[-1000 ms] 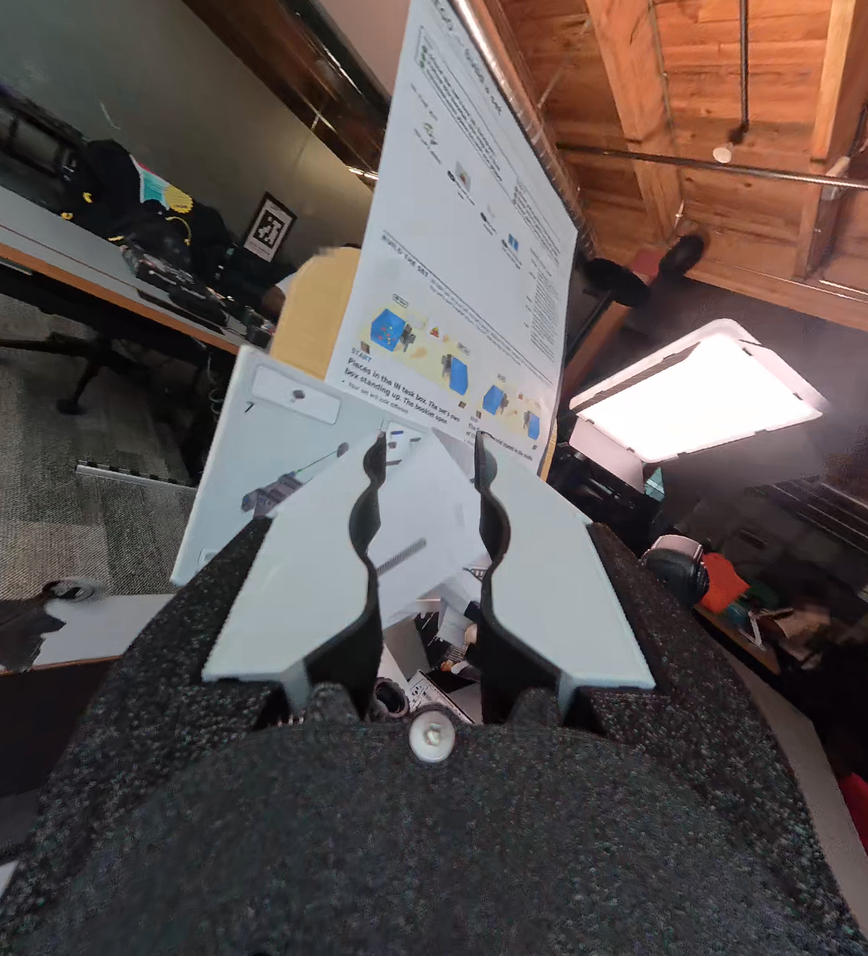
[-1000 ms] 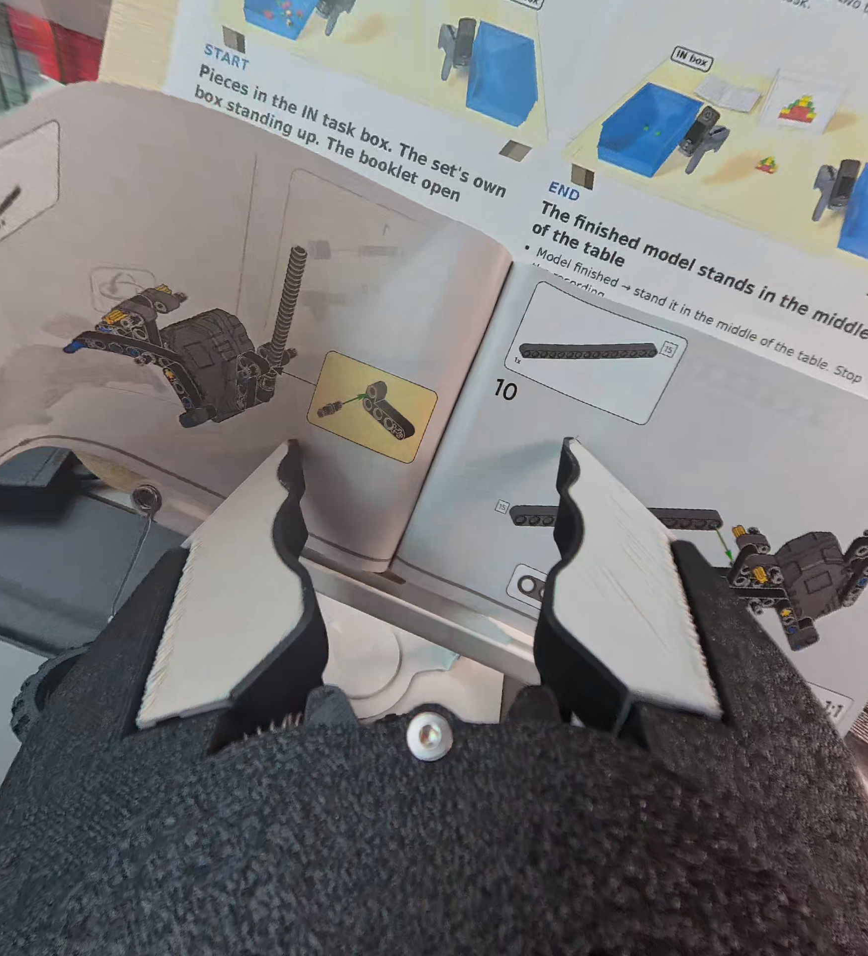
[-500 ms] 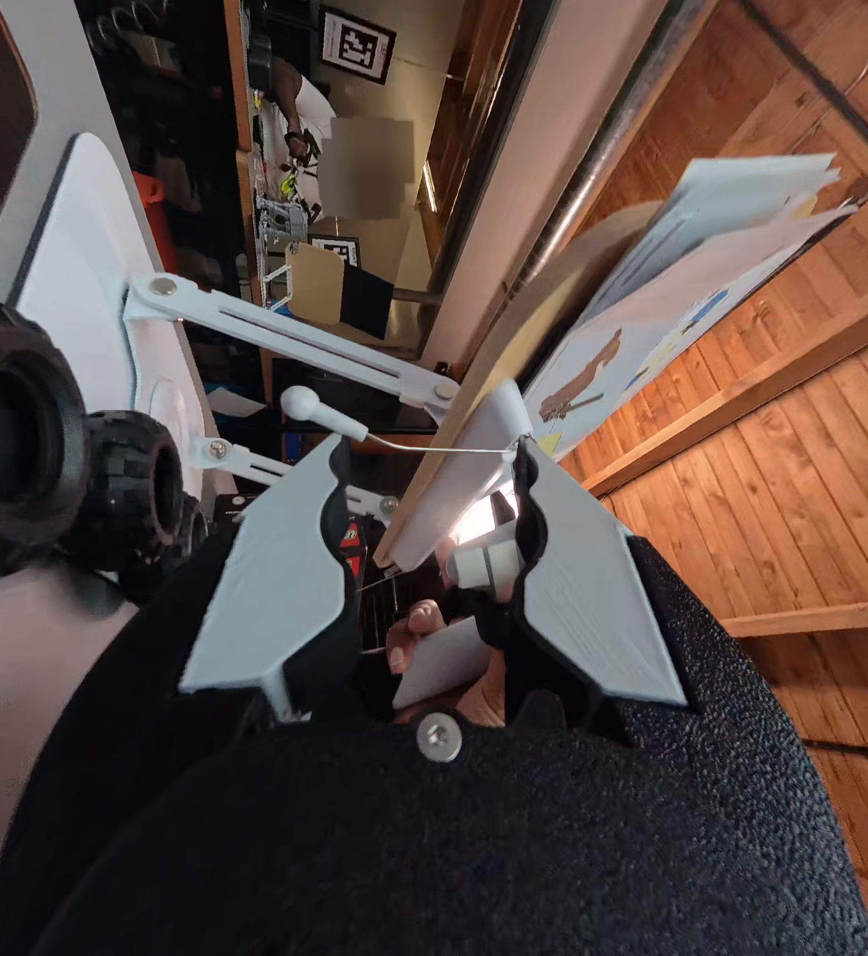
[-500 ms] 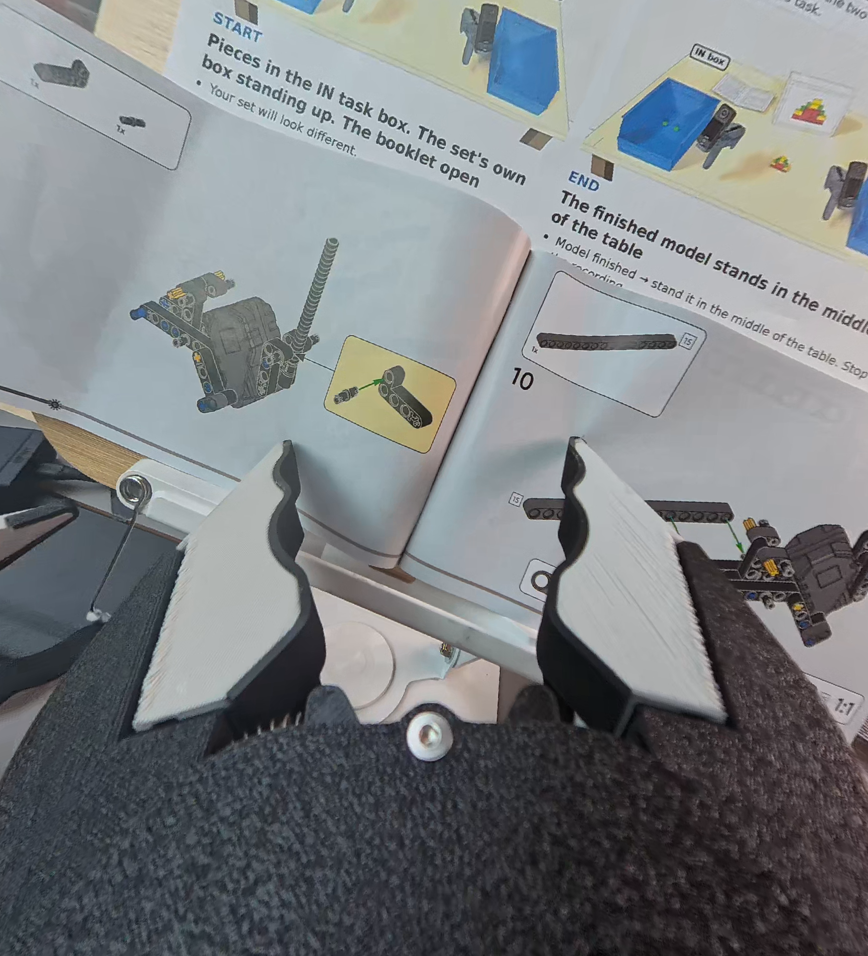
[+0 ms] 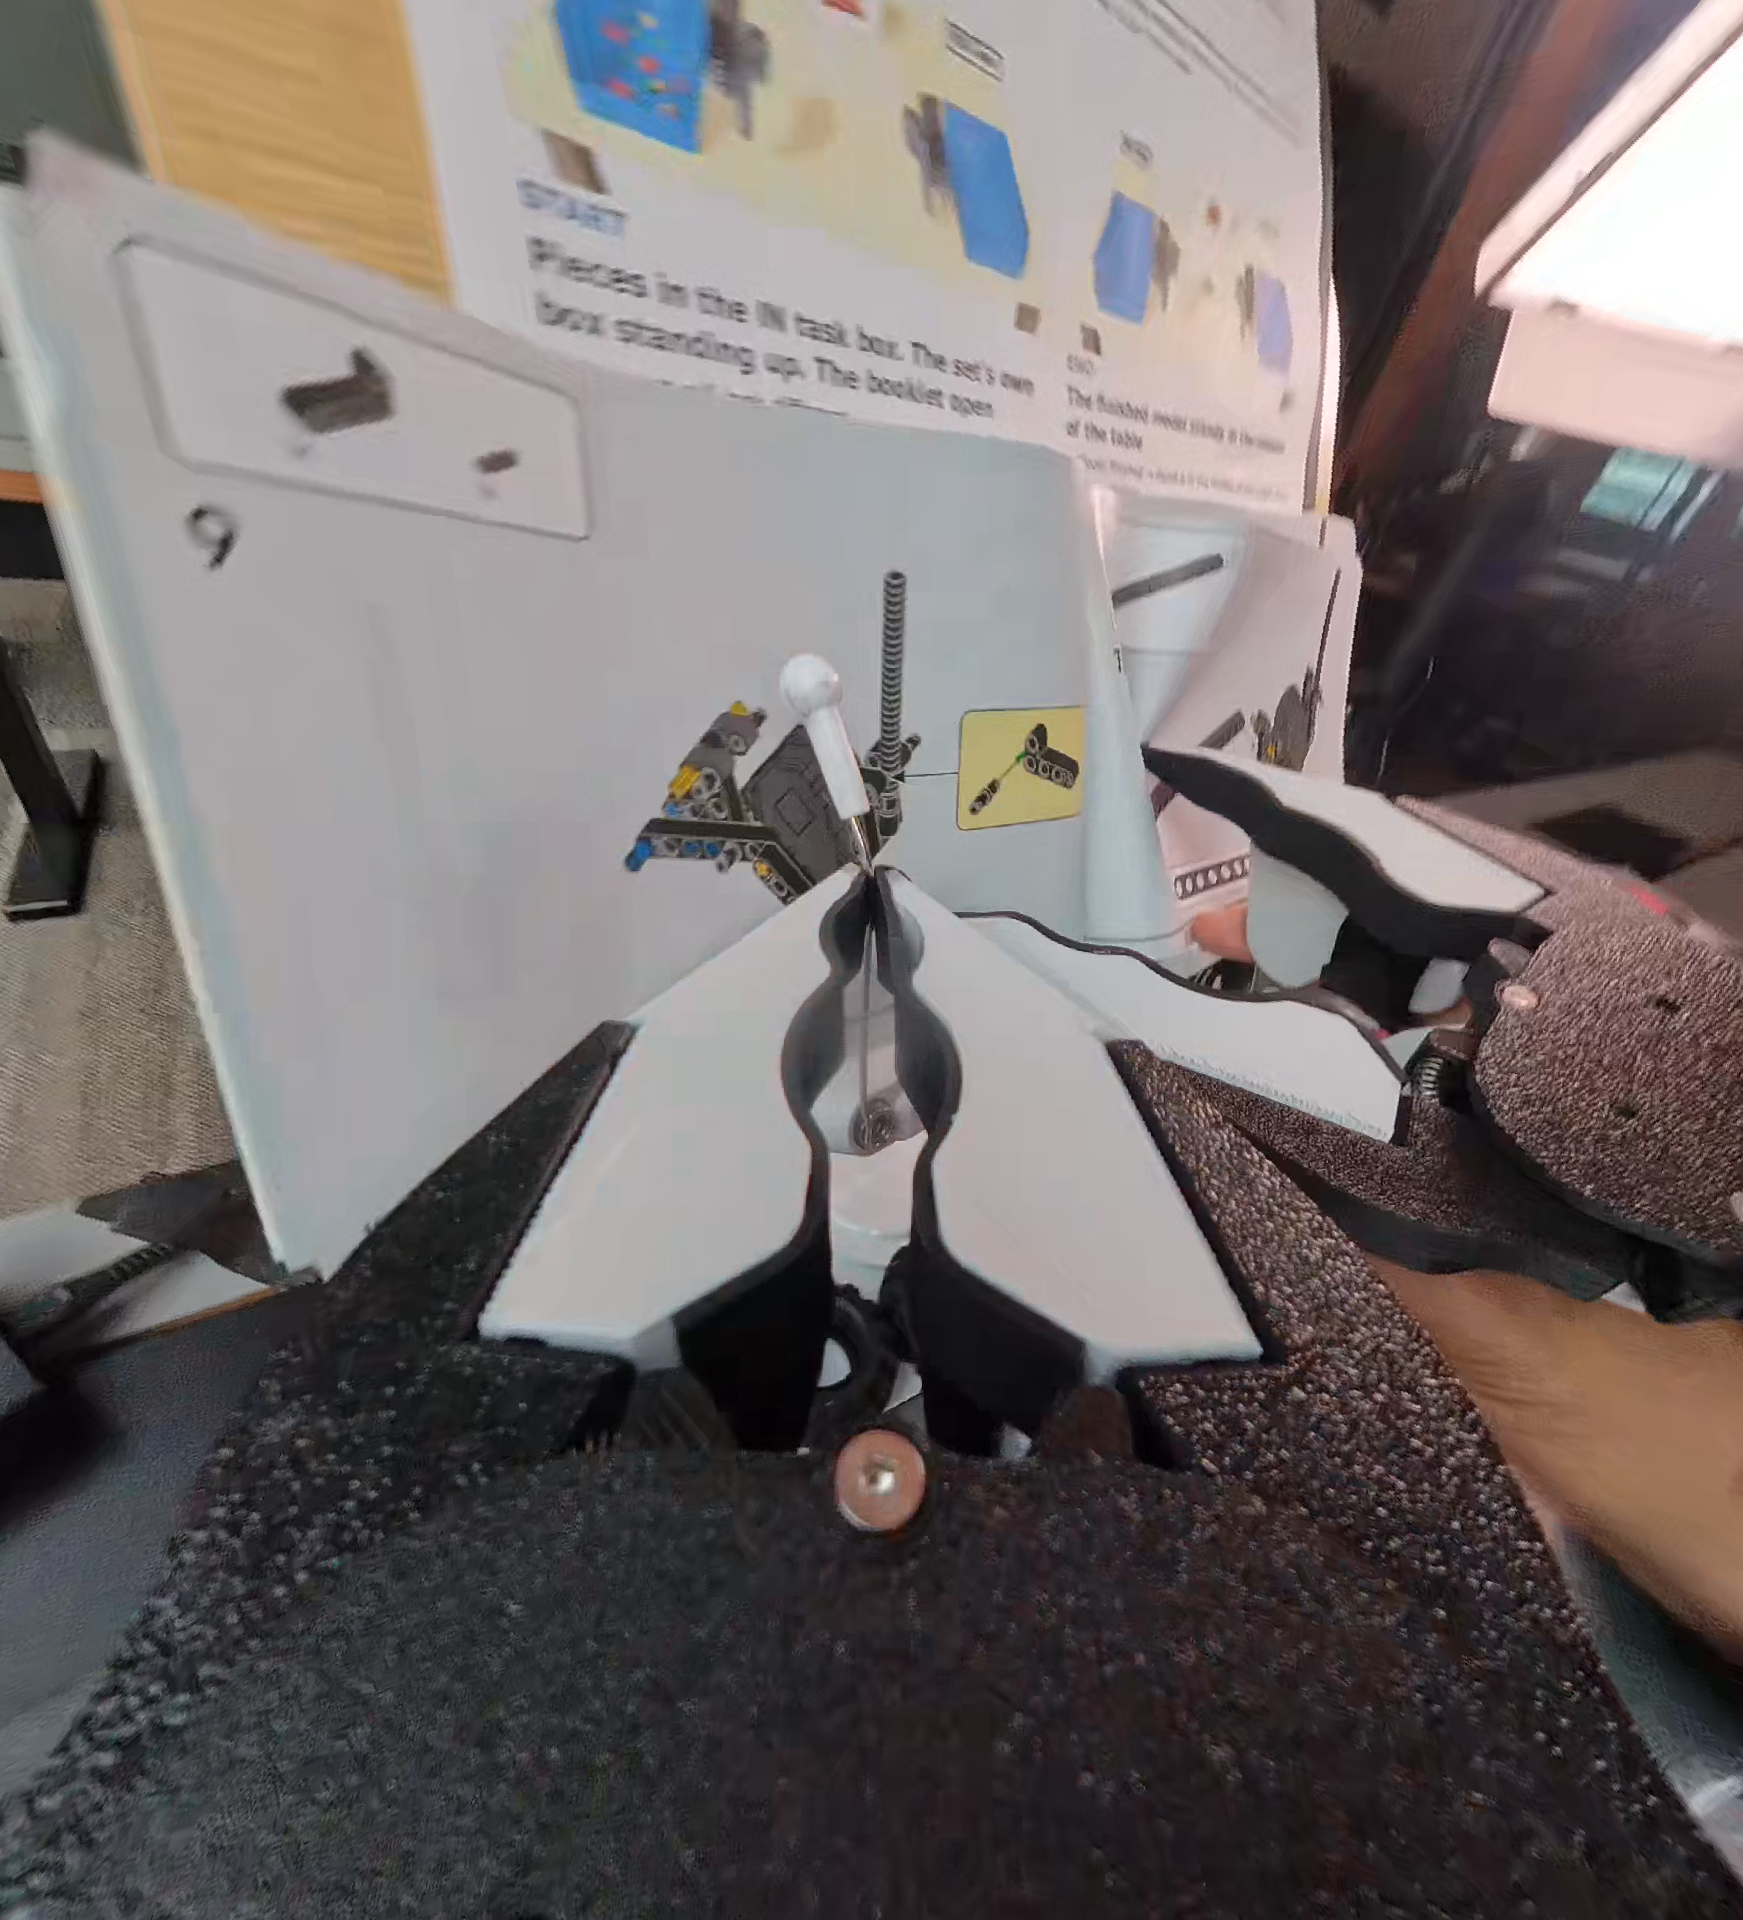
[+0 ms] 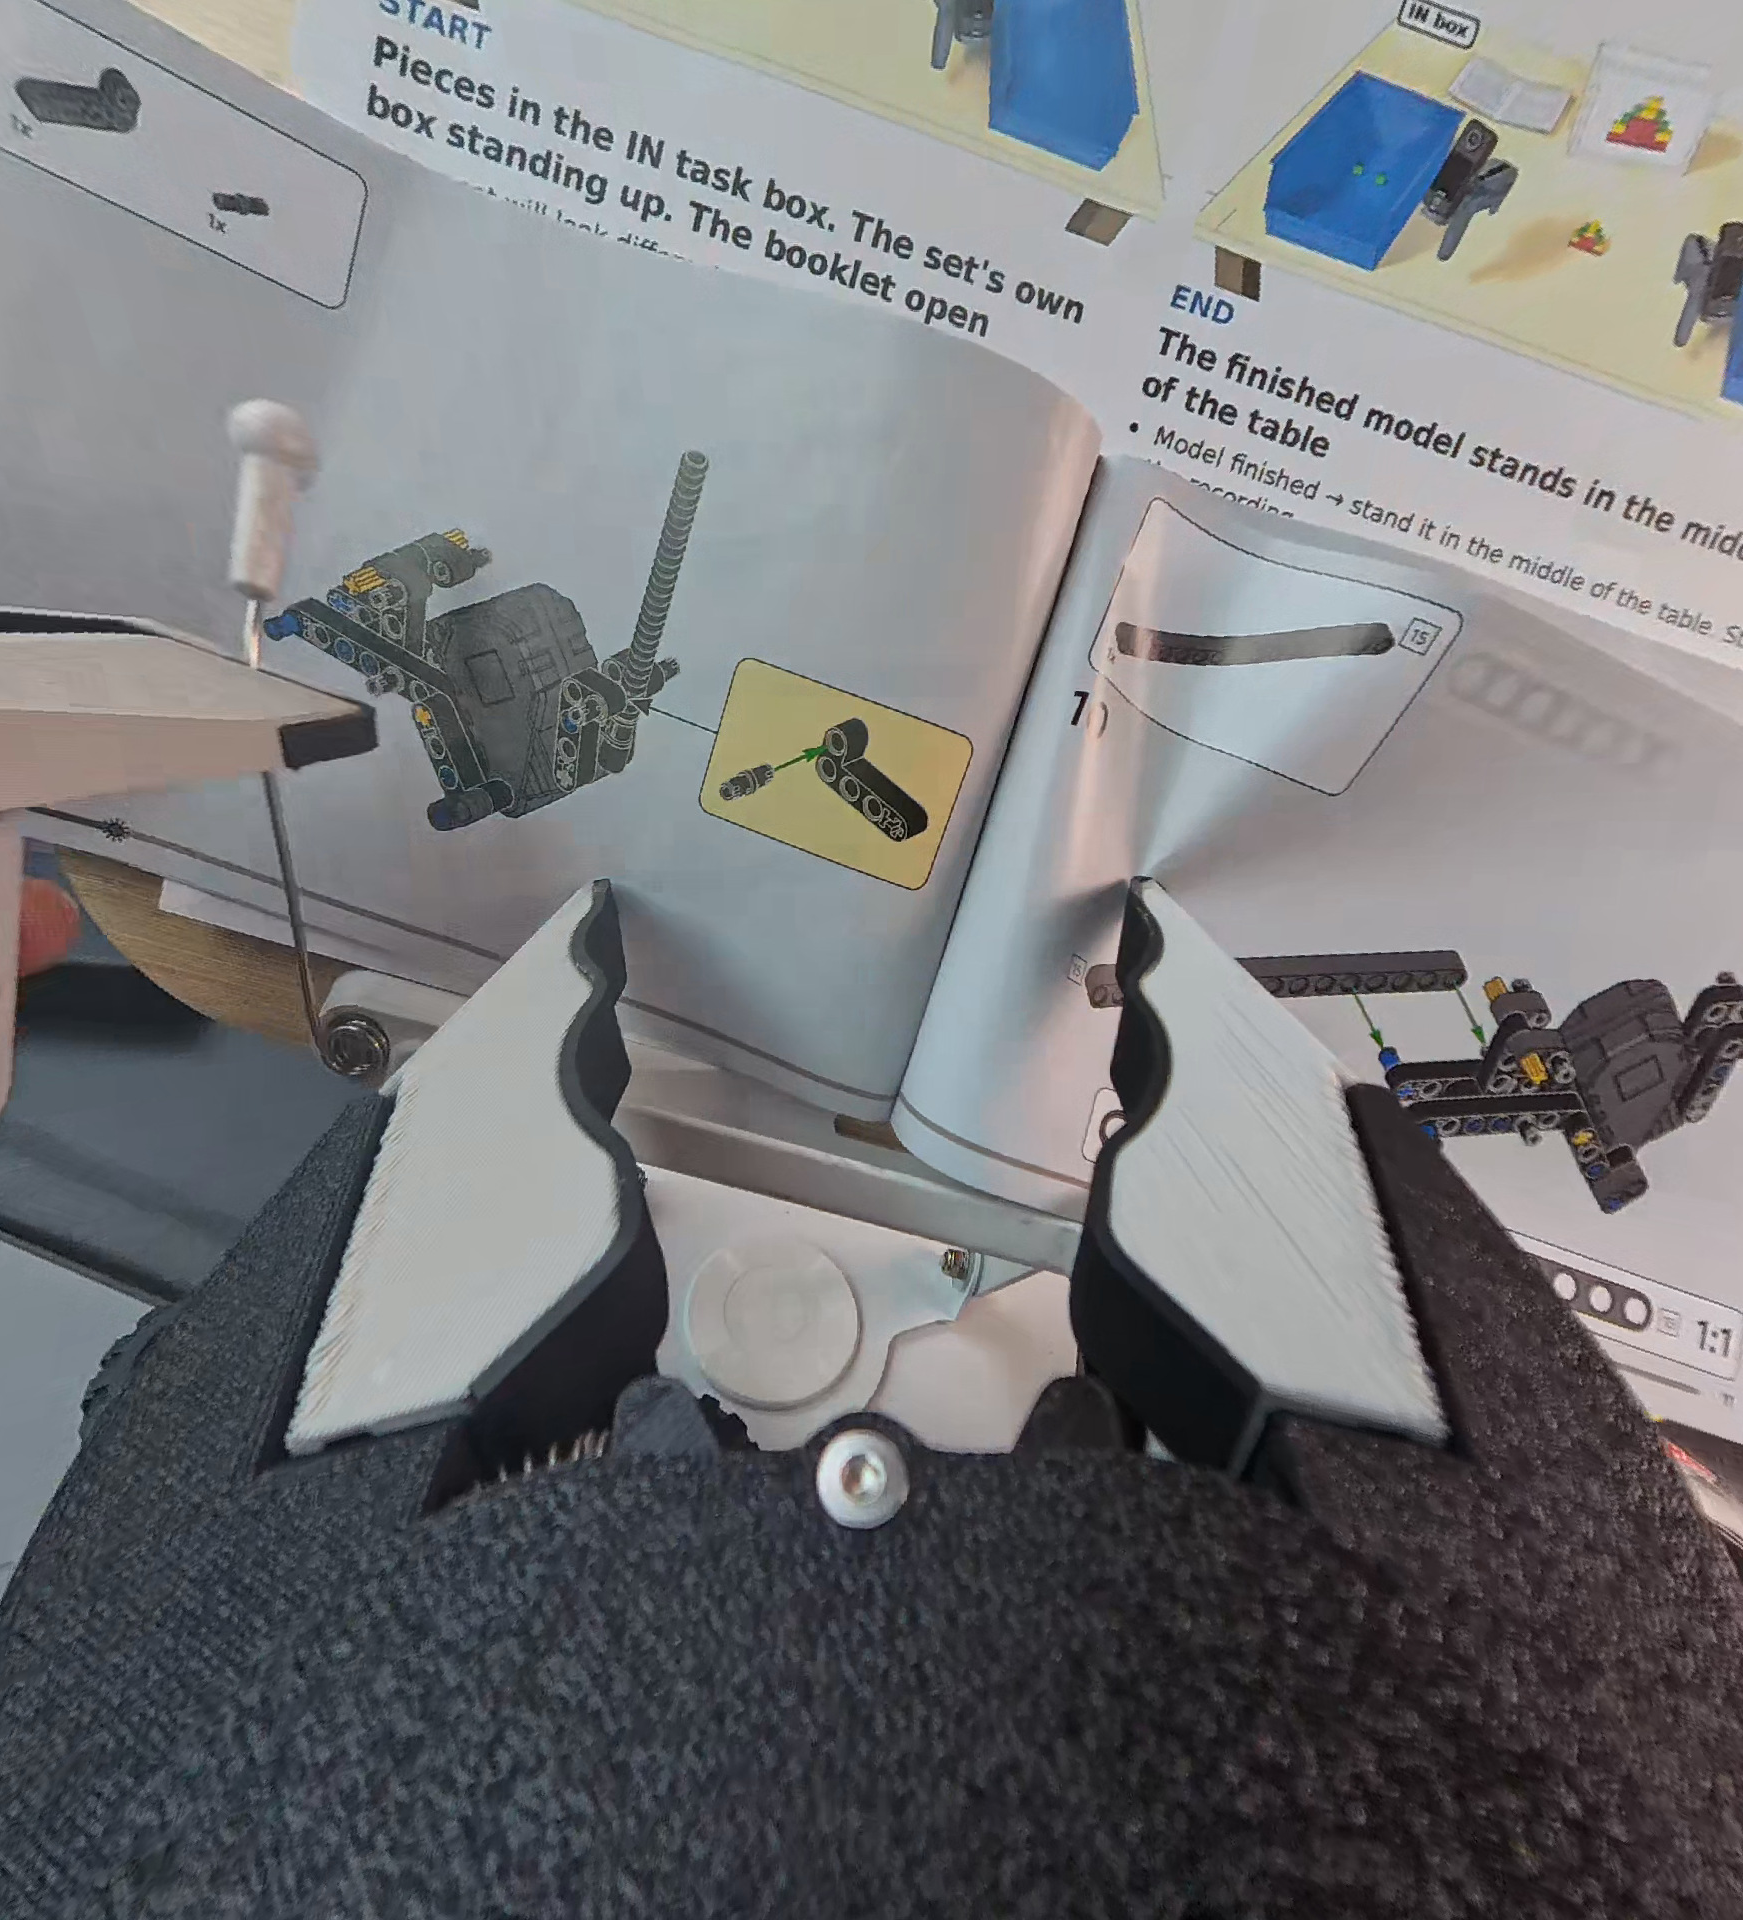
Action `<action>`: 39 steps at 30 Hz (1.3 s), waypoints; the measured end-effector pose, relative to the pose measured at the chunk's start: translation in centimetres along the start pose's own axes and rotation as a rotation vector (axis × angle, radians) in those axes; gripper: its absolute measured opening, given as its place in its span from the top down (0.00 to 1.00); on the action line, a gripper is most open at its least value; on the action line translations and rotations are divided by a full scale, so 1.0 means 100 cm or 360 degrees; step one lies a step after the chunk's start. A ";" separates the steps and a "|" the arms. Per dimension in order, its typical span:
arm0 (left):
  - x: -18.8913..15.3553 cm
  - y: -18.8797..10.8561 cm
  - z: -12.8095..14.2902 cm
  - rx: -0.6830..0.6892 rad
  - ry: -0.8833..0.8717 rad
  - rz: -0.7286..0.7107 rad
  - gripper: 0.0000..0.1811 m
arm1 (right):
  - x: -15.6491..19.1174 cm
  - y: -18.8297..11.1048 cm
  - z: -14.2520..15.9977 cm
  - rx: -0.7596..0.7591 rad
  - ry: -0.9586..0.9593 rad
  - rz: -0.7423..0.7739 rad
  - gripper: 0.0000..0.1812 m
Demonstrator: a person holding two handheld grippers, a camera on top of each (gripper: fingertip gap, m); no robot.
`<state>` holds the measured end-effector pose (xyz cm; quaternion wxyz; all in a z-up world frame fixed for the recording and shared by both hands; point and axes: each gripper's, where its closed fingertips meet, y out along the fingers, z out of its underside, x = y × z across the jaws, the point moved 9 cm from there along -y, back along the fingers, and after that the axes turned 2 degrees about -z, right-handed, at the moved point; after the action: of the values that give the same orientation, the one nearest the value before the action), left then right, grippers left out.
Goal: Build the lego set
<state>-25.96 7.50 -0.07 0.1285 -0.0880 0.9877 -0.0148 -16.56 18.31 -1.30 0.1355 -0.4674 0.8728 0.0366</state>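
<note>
Left gripper (image 5: 872, 883) | jaws now pinched on page-holder wire (image 5: 865, 997) | previously apart

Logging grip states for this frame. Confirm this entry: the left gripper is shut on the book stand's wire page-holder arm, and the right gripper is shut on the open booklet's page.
One error. The right gripper is open, its jaws wide apart and holding nothing, in front of the booklet, as the right wrist view shows. The left gripper is indeed shut on the wire page-holder arm.
</note>
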 end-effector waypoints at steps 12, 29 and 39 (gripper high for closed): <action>-0.030 0.032 0.000 0.0629 0.1269 0.0236 0.99 | -0.026 -0.012 0.007 0.0058 0.0004 -0.0136 0.42; -0.074 0.062 -0.010 0.0864 0.1251 0.0103 0.94 | -0.090 -0.072 0.071 -0.0061 0.0997 0.0155 0.57; -0.099 0.064 -0.008 0.0698 0.1251 0.0286 0.88 | -0.083 -0.068 0.102 0.0105 0.1072 0.0206 0.59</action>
<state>-17.80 15.54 2.89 -0.2396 0.0395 0.9387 -0.2446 -4.52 23.12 -8.38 -0.1478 -0.3923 0.8971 -0.1397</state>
